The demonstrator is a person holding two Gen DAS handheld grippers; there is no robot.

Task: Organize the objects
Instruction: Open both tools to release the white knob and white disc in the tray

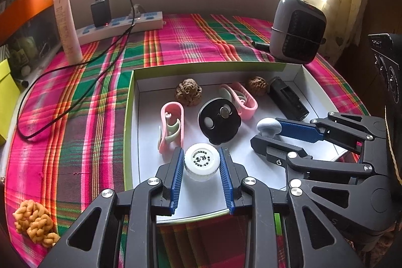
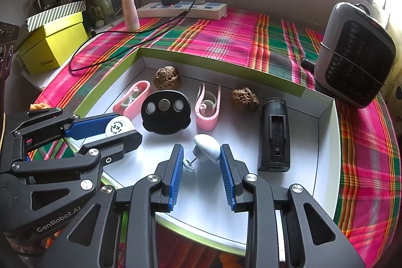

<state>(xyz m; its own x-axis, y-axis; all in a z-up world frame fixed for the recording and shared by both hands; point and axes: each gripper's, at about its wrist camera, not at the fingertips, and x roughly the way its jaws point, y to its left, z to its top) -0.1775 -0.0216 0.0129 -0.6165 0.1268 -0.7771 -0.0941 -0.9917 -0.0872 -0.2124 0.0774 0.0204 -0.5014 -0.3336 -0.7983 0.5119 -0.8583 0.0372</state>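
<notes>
Plaid cloth (image 1: 83, 102) in pink and green lies under your shallow white tray (image 2: 324, 142). Your left gripper (image 1: 202, 162) has its ribbed blue pads parted around the round white ridged jar (image 1: 202, 161), printed lid up, near the tray's front edge. Your right gripper (image 2: 202, 160) stands open around the textured white dome (image 2: 207, 147), tilted on its side, thin stem pointing toward the left pad.

"GenRobot.AI" reads on my left gripper (image 2: 120, 127) body, left of my right jaws. White cap (image 1: 202, 158) print between my left jaws: illegible.
</notes>
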